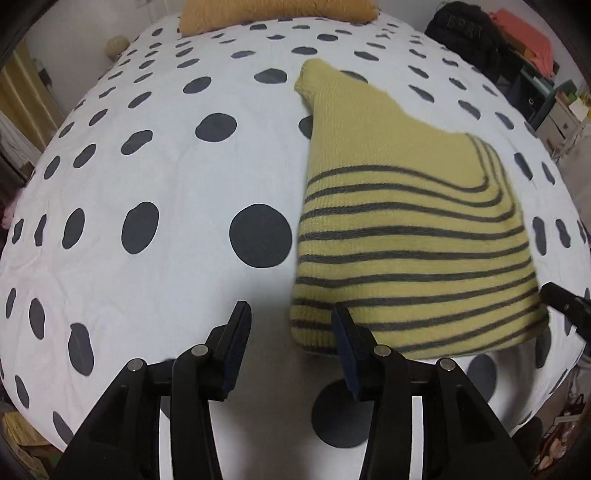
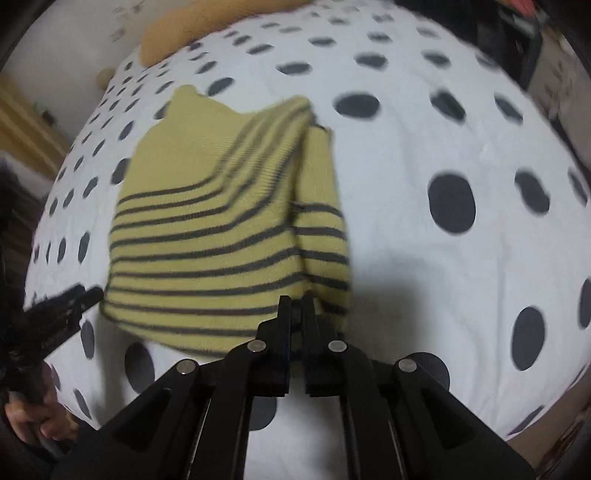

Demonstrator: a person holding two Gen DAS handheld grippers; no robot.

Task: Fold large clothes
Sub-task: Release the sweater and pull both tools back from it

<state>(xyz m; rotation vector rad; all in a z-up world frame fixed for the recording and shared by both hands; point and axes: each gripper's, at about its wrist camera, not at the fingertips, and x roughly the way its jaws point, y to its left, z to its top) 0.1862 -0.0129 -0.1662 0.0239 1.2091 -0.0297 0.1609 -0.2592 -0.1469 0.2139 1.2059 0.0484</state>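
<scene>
- The left gripper point(image 1: 291, 319) has its fingers spread and empty, just beside the near-left hem of the striped yellow sweater point(image 1: 406, 236) on the polka-dot bed point(image 1: 166, 192).
- The right gripper point(image 2: 295, 301) is pinched on the hem's near-right corner; the left should probably match before lifting.

Sweater point(image 2: 207, 236) hem pinched inside right tool point(image 2: 295, 299), orange pillow point(image 1: 277, 13) cropped, shelf clutter point(image 1: 535, 62) perhaps bags
</scene>
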